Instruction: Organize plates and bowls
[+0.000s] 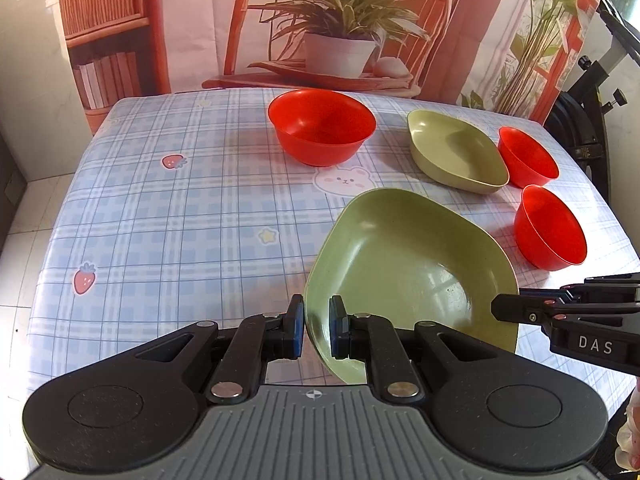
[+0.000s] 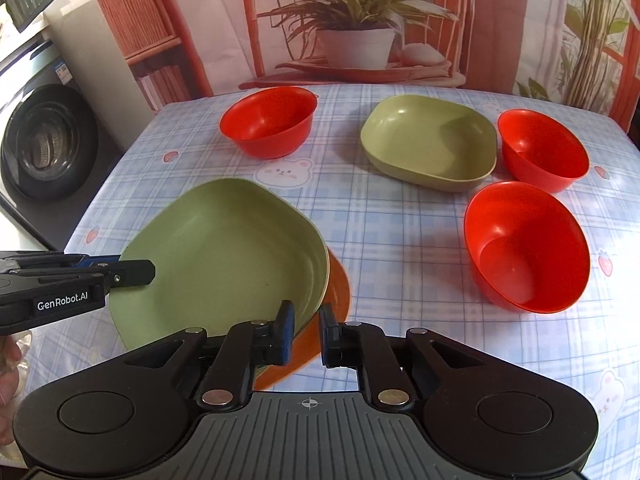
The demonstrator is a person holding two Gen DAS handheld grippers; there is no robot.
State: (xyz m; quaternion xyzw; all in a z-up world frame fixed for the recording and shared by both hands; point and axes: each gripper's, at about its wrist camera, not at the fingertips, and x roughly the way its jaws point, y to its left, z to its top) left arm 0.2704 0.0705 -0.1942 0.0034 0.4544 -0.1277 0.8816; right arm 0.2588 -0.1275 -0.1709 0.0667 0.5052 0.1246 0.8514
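Observation:
My left gripper (image 1: 317, 330) is shut on the near rim of a green plate (image 1: 404, 264), which is tilted above the table. In the right wrist view my right gripper (image 2: 307, 330) is shut on the opposite rim of the same green plate (image 2: 224, 256); an orange plate (image 2: 336, 292) shows under it. A second green plate (image 2: 430, 142) lies at the far middle of the table. Three red bowls stand around: one far left (image 2: 270, 120), one far right (image 2: 542, 150), one near right (image 2: 526, 246).
The table has a blue plaid cloth (image 2: 400, 240) with its left edge near a washing machine (image 2: 44, 144). A printed backdrop (image 2: 360, 20) hangs behind the table. A black stand (image 1: 588, 92) is at the far right.

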